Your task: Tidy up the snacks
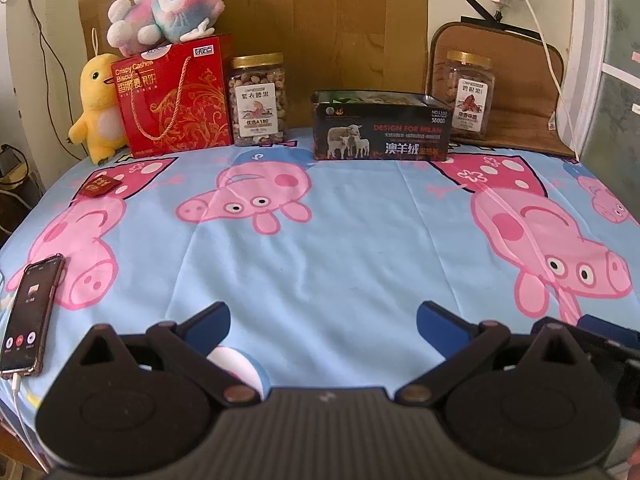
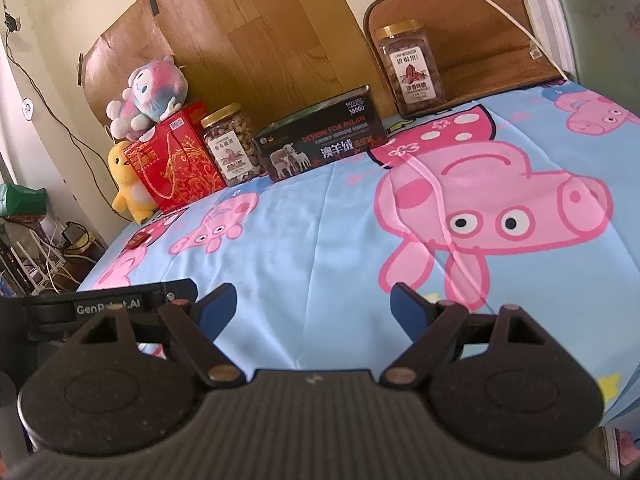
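Note:
A black open-topped box (image 1: 382,128) (image 2: 322,142) stands at the back middle of the table, with snack packets showing inside in the left wrist view. A small red snack packet (image 1: 98,186) (image 2: 138,241) lies alone on the cloth at the left. A cashew jar (image 1: 258,100) (image 2: 232,146) stands left of the box and a pecan jar (image 1: 468,94) (image 2: 412,68) stands right of it. My left gripper (image 1: 322,322) is open near the table's front edge, nothing between its fingers. My right gripper (image 2: 314,306) is open beside it, also holding nothing.
A red biscuit gift bag (image 1: 176,96) (image 2: 176,164) carries a pink plush toy (image 1: 166,6), with a yellow plush duck (image 1: 98,108) beside it. A phone (image 1: 30,314) on a cable lies at the front left. A pig-print blue cloth (image 1: 340,248) covers the table.

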Action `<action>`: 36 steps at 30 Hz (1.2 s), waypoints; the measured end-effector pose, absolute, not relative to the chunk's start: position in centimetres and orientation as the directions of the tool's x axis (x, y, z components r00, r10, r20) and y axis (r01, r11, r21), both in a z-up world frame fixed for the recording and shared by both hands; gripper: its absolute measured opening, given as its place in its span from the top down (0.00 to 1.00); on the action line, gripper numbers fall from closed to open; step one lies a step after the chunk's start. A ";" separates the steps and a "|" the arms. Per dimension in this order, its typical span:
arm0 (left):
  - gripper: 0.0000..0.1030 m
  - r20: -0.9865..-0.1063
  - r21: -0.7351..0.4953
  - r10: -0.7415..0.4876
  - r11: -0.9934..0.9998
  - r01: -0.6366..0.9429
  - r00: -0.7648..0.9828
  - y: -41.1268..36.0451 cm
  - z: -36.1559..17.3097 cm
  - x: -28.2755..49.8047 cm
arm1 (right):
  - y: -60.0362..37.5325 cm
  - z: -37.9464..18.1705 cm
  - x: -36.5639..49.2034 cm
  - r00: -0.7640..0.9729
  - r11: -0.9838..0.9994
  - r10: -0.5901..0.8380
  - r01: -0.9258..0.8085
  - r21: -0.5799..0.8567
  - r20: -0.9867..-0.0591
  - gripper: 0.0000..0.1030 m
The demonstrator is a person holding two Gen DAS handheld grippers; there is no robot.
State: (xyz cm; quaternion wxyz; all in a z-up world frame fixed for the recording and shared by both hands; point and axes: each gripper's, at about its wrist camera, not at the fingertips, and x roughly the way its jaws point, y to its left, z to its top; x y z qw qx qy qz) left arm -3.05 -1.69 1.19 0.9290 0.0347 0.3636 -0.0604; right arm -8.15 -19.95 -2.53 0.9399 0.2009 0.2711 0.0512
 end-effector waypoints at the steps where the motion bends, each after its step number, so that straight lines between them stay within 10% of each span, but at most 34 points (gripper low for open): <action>1: 0.00 -0.677 0.020 -0.088 0.990 0.138 0.731 -1.7 1.2 -3.1 | -19.9 -2.6 -8.1 0.845 0.914 0.208 0.011 0.407 -0.492 0.16; 36: 0.00 -0.668 0.004 -0.100 0.990 0.138 0.738 -0.5 1.6 -3.3 | -18.4 -2.6 -7.7 0.834 0.930 0.204 -0.002 0.367 -0.513 0.17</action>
